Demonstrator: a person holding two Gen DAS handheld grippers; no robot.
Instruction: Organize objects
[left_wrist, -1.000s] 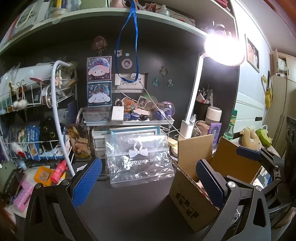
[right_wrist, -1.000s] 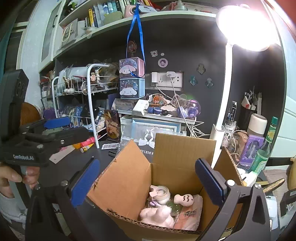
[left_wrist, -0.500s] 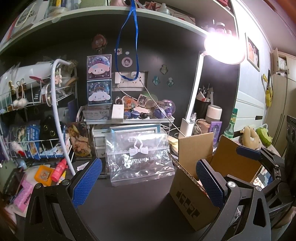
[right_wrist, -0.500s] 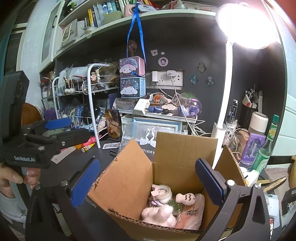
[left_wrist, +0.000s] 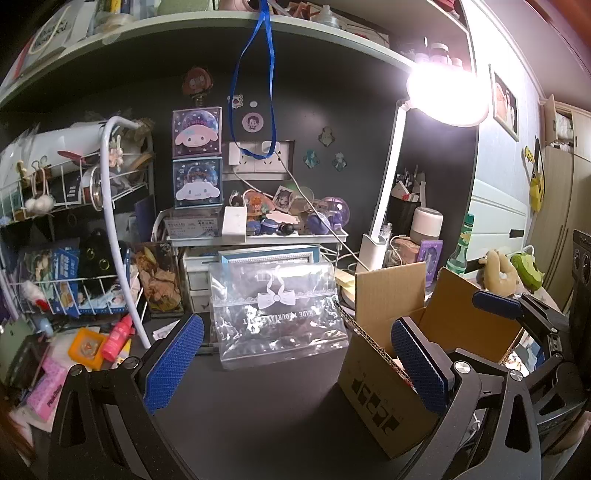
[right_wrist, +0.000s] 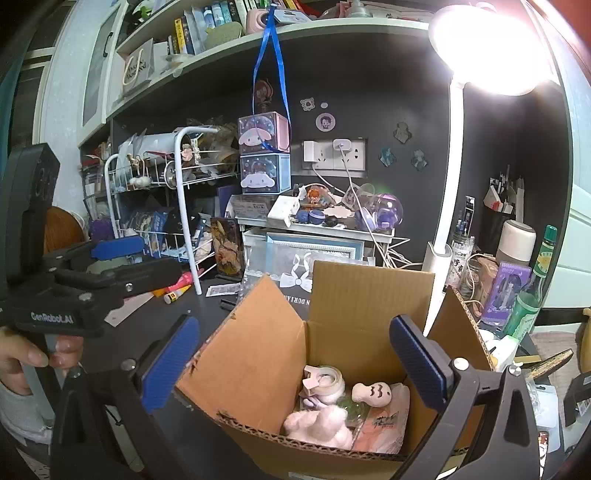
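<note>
An open cardboard box (right_wrist: 255, 354) stands on the dark desk; it also shows in the left wrist view (left_wrist: 373, 384). Inside lie a tape roll (right_wrist: 327, 378), a small white figure head (right_wrist: 371, 393), a pink plush (right_wrist: 317, 424) and a packet. My right gripper (right_wrist: 295, 365) is open and empty, just above the box opening. My left gripper (left_wrist: 295, 365) is open and empty over the bare desk, left of the box, facing a clear bow-printed bag (left_wrist: 277, 314). The left gripper also shows in the right wrist view (right_wrist: 110, 258).
A white wire rack (left_wrist: 66, 266) full of items stands at left. A small shelf (left_wrist: 258, 236) with trinkets and two character boxes (left_wrist: 197, 158) is behind the bag. A lit desk lamp (left_wrist: 443, 92), a green bottle (right_wrist: 532, 291) and a white cup are at right. Loose items (left_wrist: 88, 347) lie near the rack.
Both grippers have drifted slightly; the scene sits a little lower in the right view. Nothing was picked up or let go.
</note>
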